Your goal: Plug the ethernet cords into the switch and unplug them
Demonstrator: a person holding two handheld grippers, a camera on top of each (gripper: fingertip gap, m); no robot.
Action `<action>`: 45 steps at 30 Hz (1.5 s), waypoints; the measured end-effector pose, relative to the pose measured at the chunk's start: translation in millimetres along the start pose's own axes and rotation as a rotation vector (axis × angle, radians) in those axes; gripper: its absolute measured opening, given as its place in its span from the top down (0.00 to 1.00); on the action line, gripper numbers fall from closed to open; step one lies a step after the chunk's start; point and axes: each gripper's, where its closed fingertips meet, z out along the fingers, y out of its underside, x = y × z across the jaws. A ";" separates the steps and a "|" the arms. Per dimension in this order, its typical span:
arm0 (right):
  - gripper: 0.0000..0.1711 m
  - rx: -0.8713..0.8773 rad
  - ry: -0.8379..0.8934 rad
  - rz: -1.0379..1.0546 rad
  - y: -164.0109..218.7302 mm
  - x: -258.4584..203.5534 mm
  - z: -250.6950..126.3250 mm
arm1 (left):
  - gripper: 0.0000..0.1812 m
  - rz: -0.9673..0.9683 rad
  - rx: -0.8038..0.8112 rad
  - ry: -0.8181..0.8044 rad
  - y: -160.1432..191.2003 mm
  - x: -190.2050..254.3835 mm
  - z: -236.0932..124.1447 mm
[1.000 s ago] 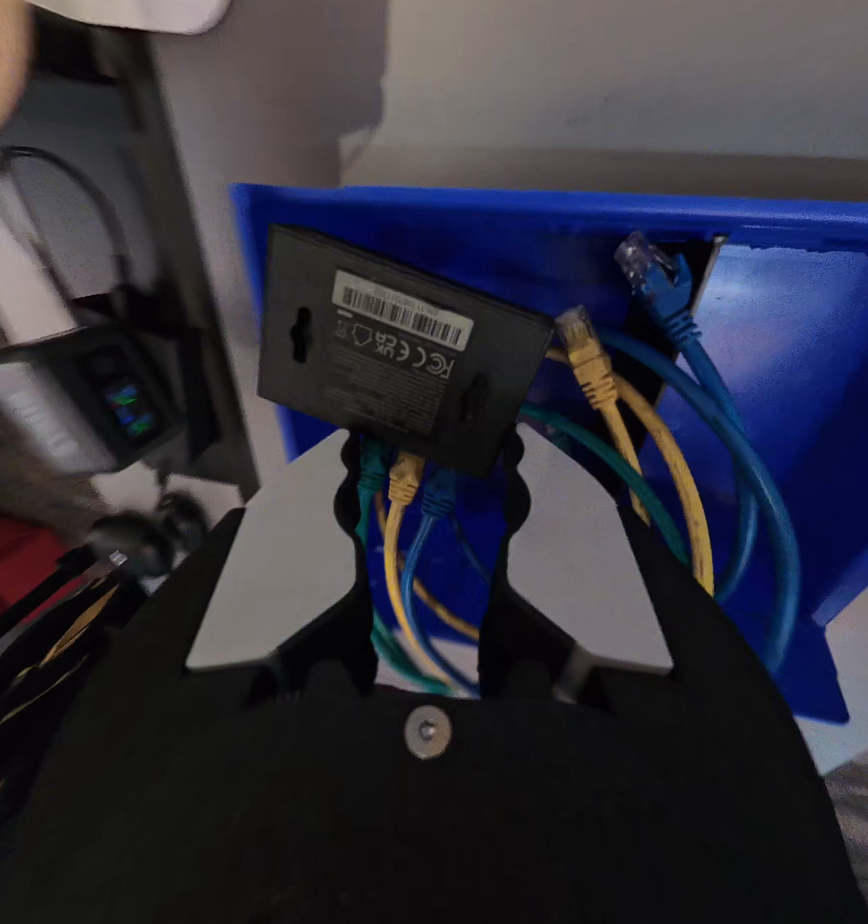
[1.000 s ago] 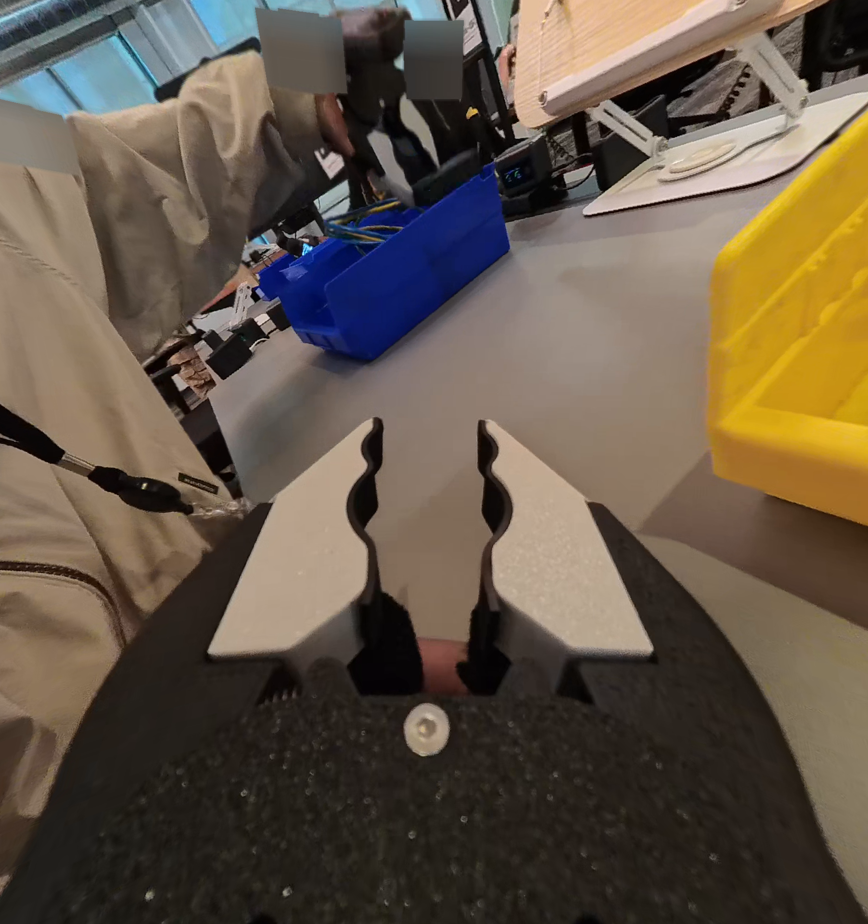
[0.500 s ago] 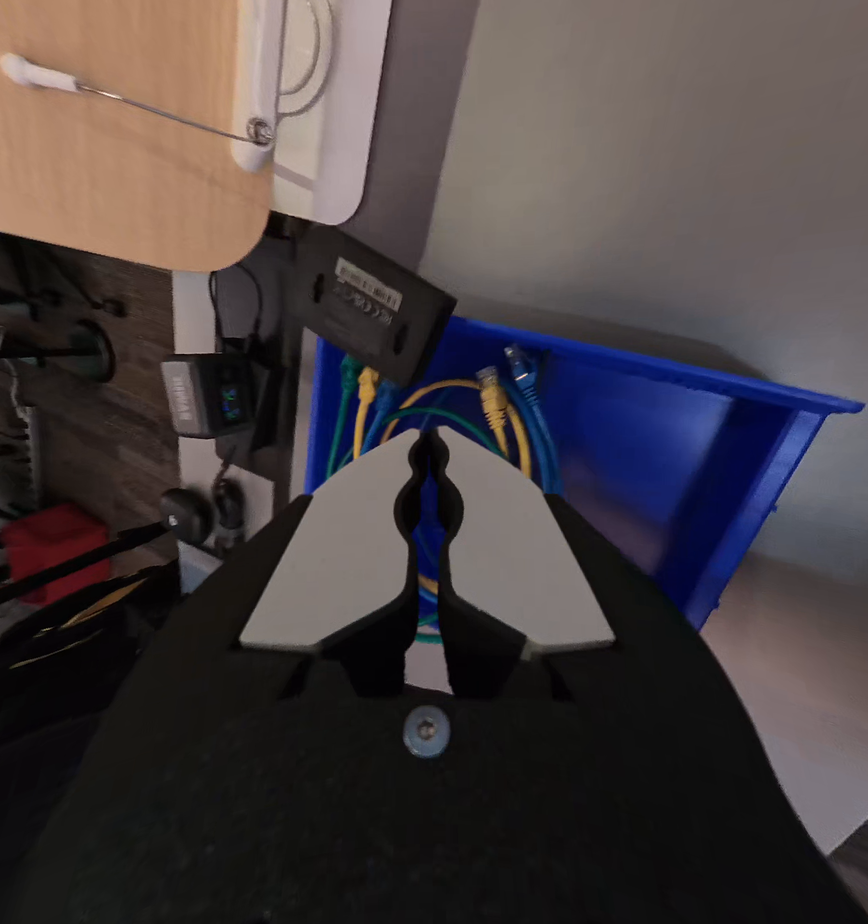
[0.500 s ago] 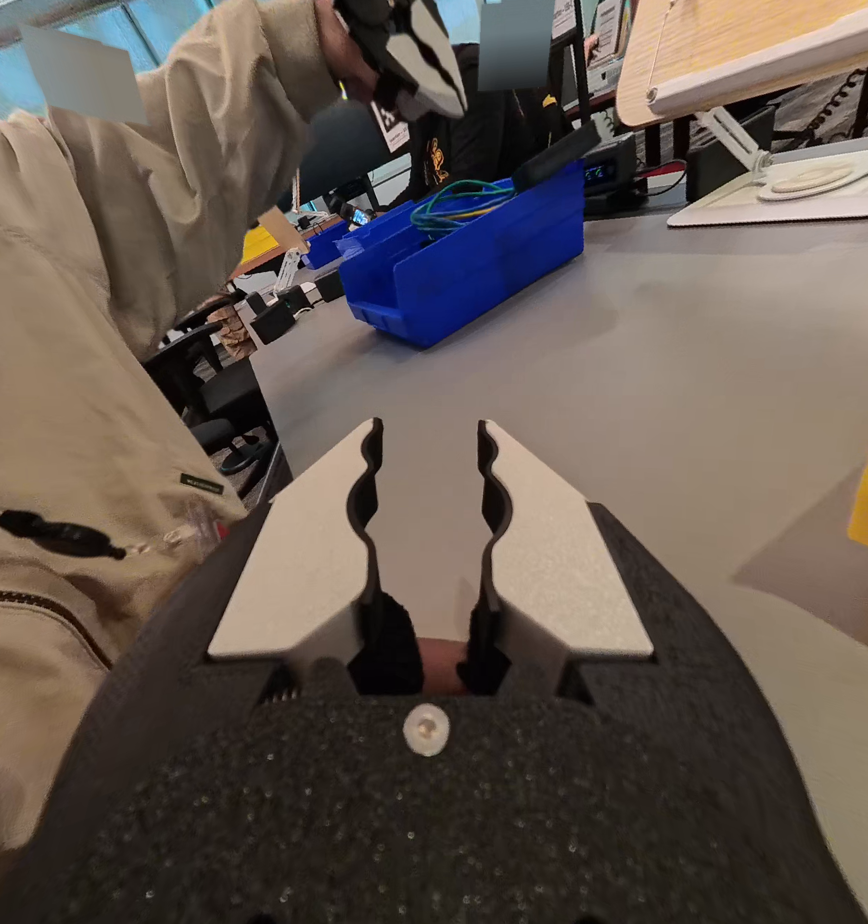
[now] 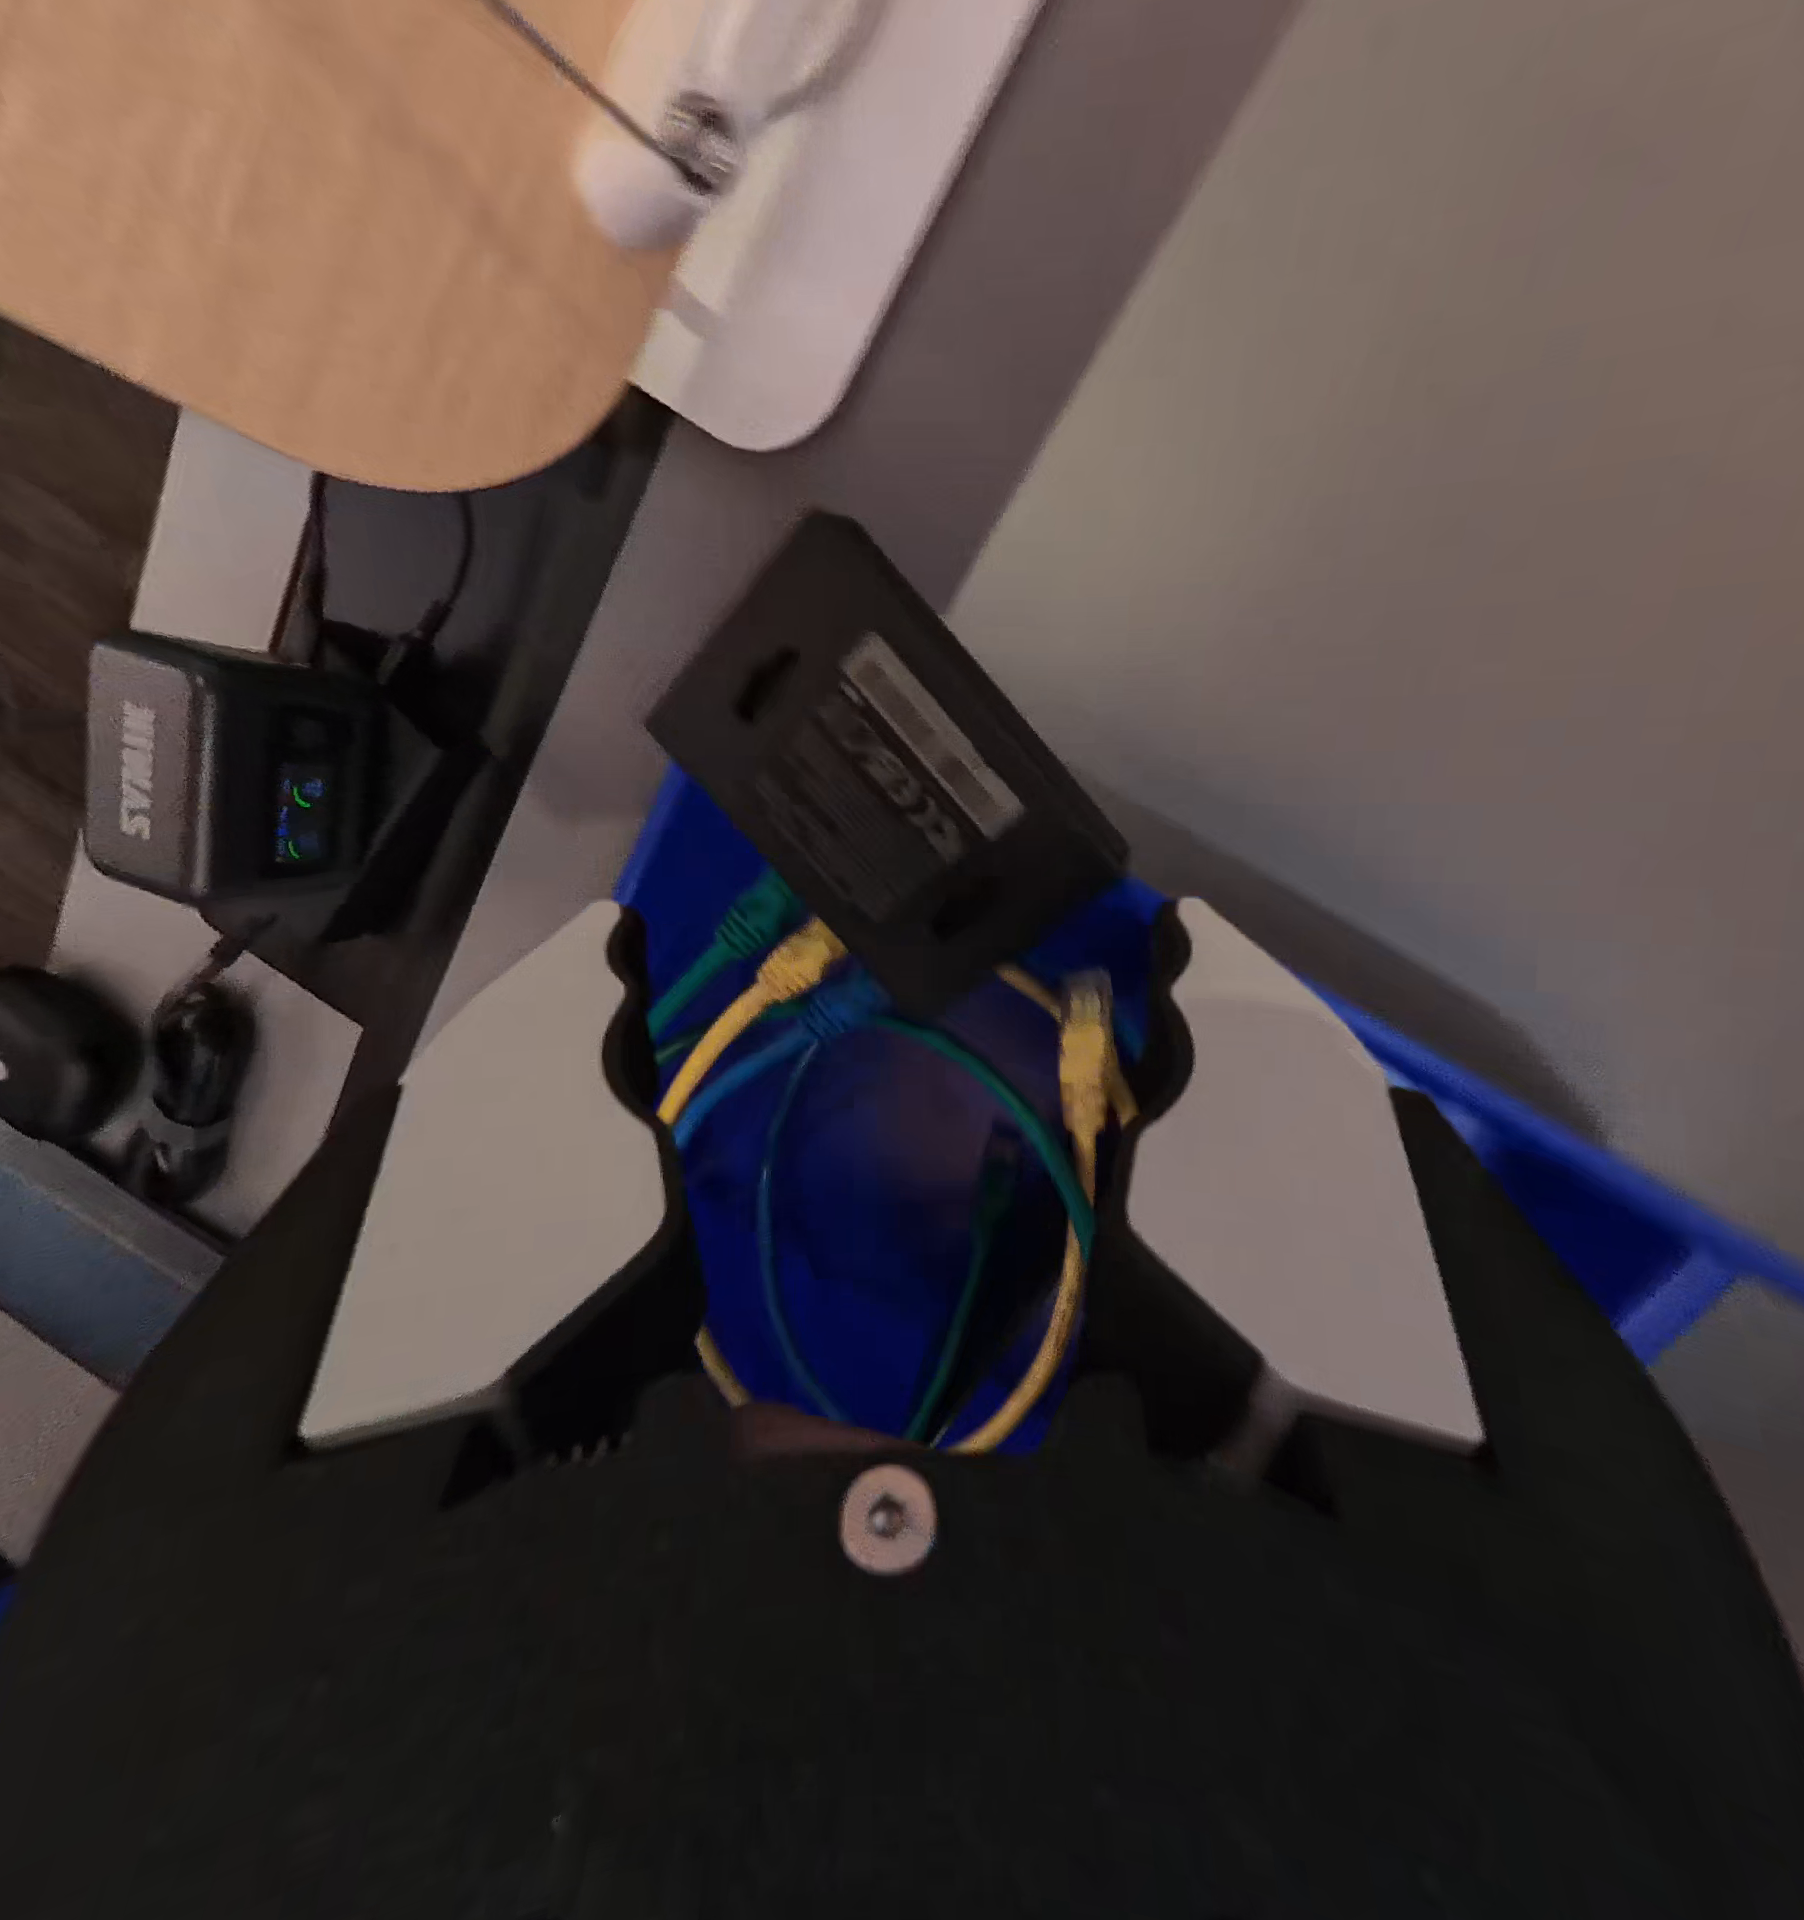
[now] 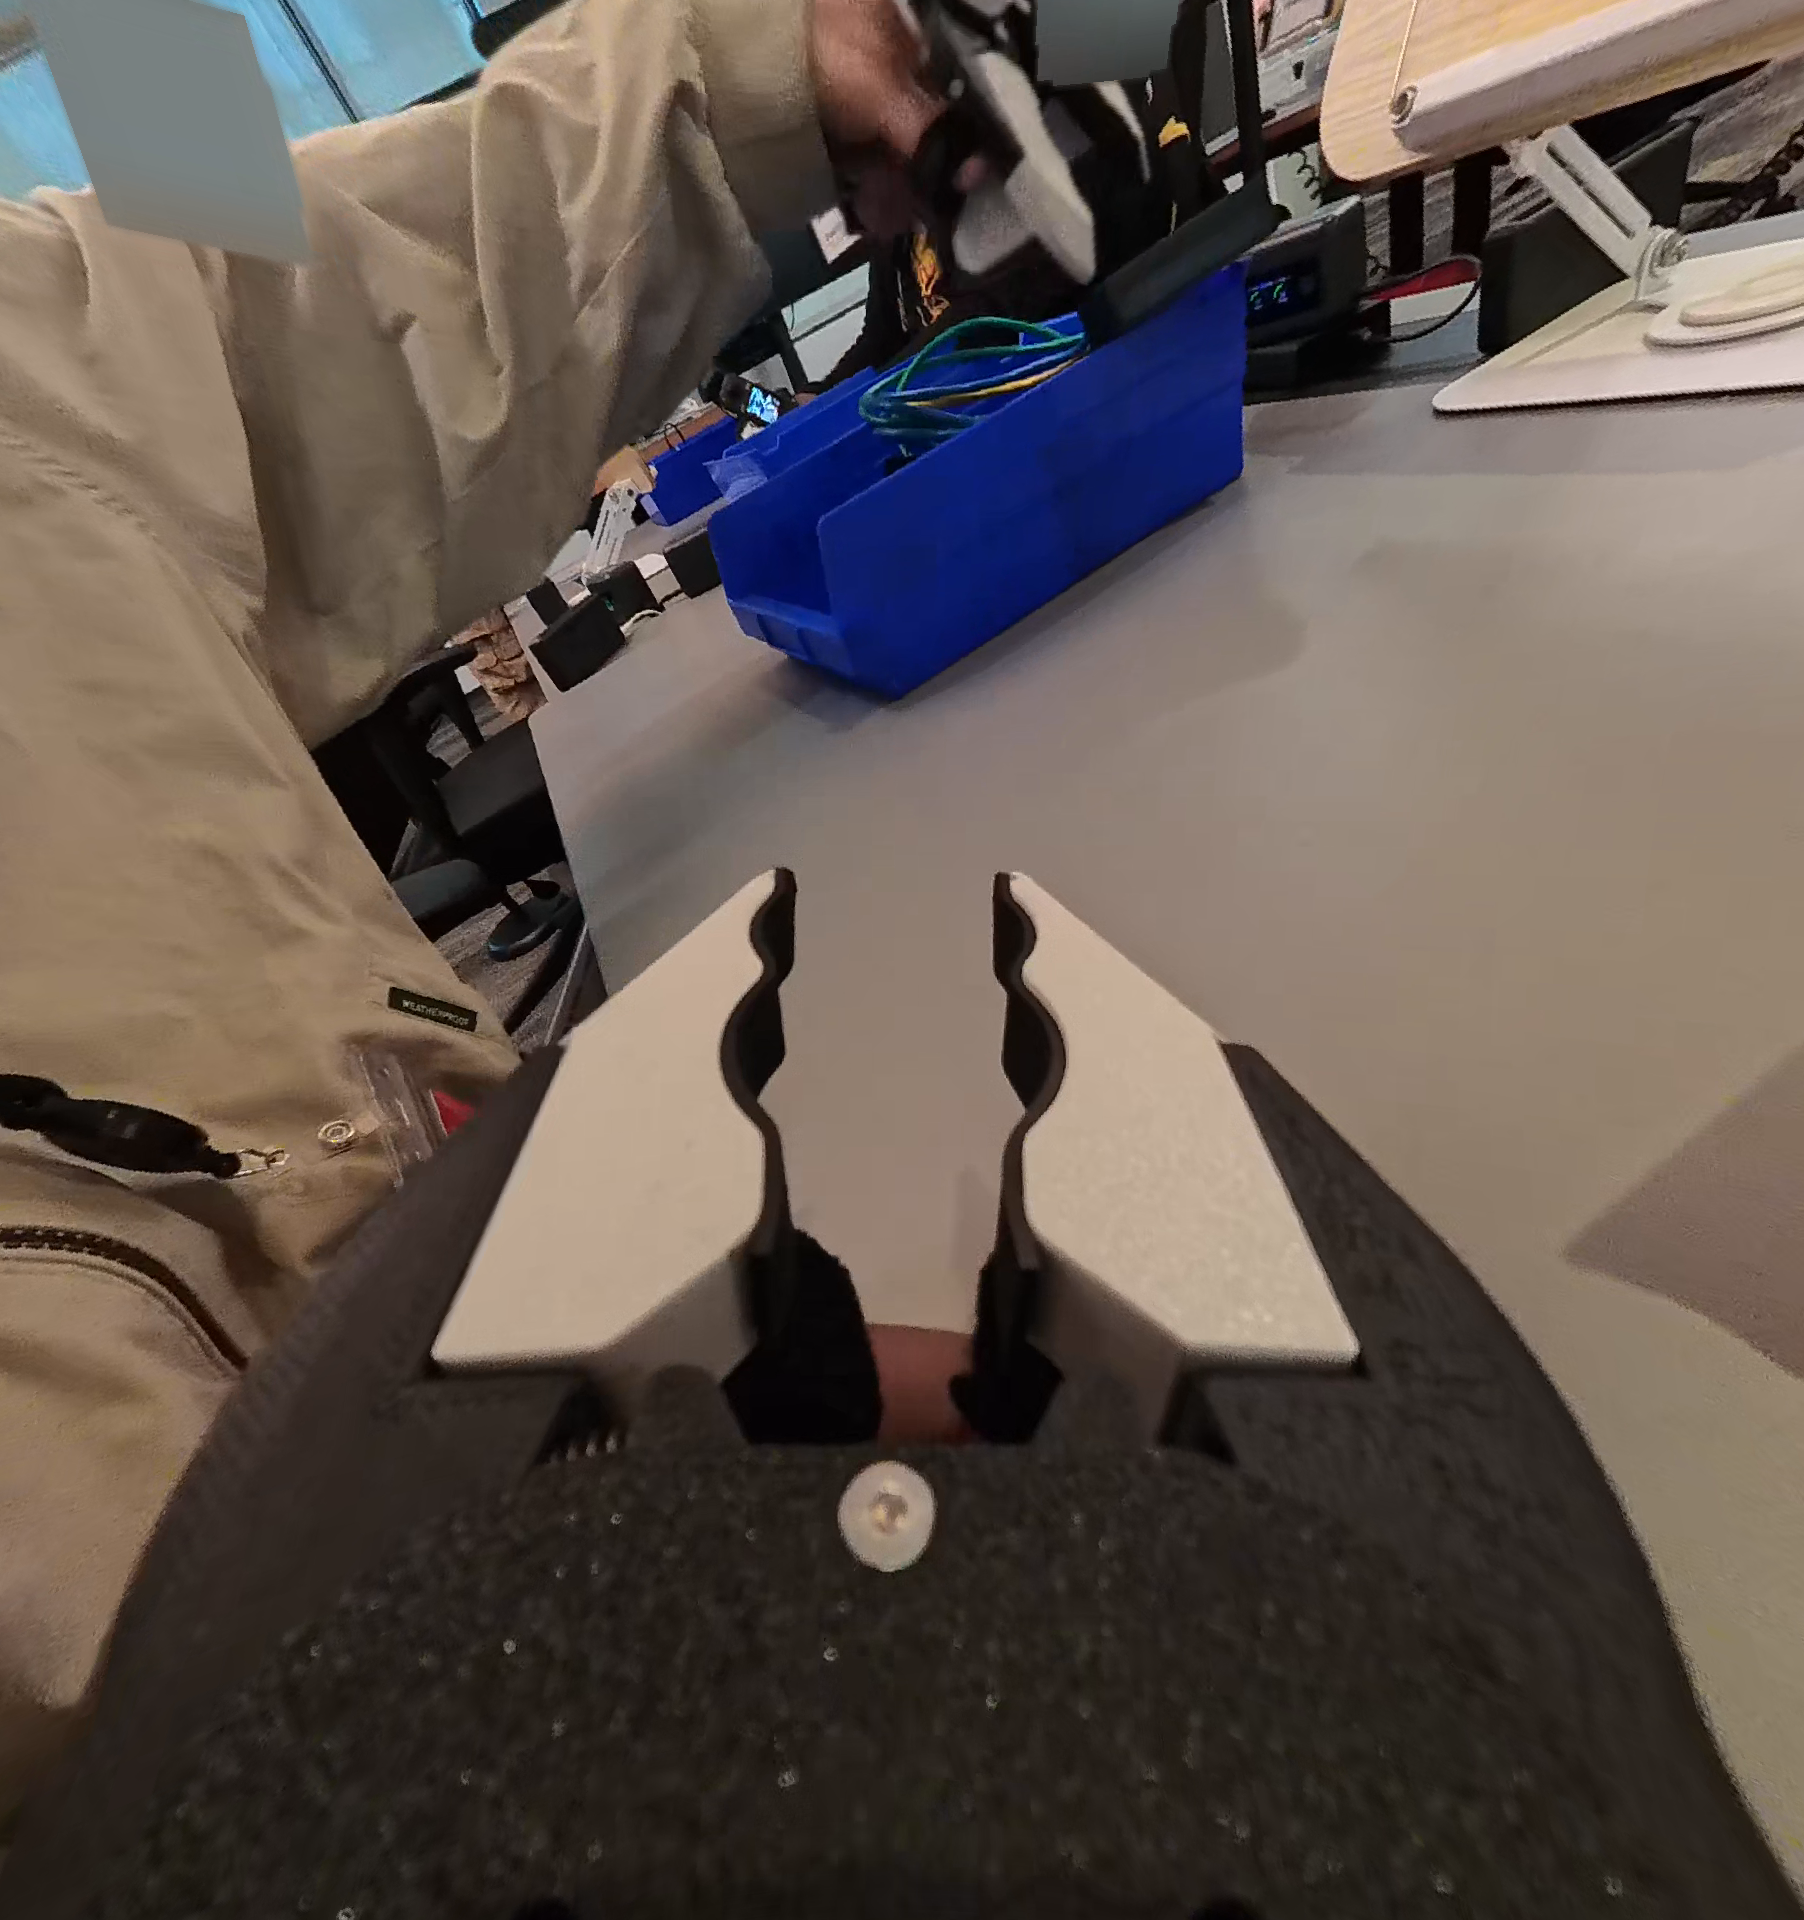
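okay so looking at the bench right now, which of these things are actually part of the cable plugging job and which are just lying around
Part of the job:
- black switch, leaning on the bin's end
- green, yellow and blue ethernet cords in the bin
- blue bin
- left gripper
- right gripper

Just lying about:
- wooden board on white stand
- black power unit with lit screen

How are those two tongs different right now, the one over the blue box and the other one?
The left tongs gape wide above the blue bin, framing the black switch and coloured ethernet cords. The right tongs are open only narrowly, low over bare grey table, far from the bin. Both hold nothing.
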 end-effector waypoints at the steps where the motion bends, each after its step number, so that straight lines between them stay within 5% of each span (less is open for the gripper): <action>1: 0.78 -0.002 -0.002 0.004 0.4 0.2 0.0 | 0.49 -0.065 -0.001 0.000 -4.3 -3.9 5.4; 8: 0.78 -0.013 0.013 0.023 6.1 1.7 -7.7 | 0.55 -0.476 -0.120 0.109 -9.8 2.0 35.7; 10: 0.78 -0.007 0.014 0.026 6.3 -0.1 -11.3 | 0.63 -0.466 -0.157 0.074 -6.0 2.6 39.6; 16: 0.78 0.001 0.019 0.023 7.2 -4.9 -15.8 | 0.63 -0.278 -0.183 0.040 -11.3 11.8 19.0; 20: 0.78 0.008 0.019 0.016 6.3 -8.4 -17.2 | 0.64 -0.157 -0.004 -0.053 -44.5 5.2 -45.9; 26: 0.78 0.007 0.008 0.003 5.3 -12.7 -13.3 | 0.64 0.195 0.258 -0.496 -121.3 9.9 -203.9; 32: 0.78 -0.004 -0.013 -0.017 4.1 -15.8 -6.3 | 0.64 0.468 0.367 -0.530 -180.9 83.8 -283.2; 38: 0.78 0.007 -0.034 -0.015 0.7 -19.4 -4.6 | 0.64 0.724 0.371 -0.282 -182.2 181.8 -237.7; 45: 0.74 0.096 -0.090 0.108 -25.1 -17.3 -9.9 | 0.63 0.980 0.264 0.055 -126.8 272.1 -139.9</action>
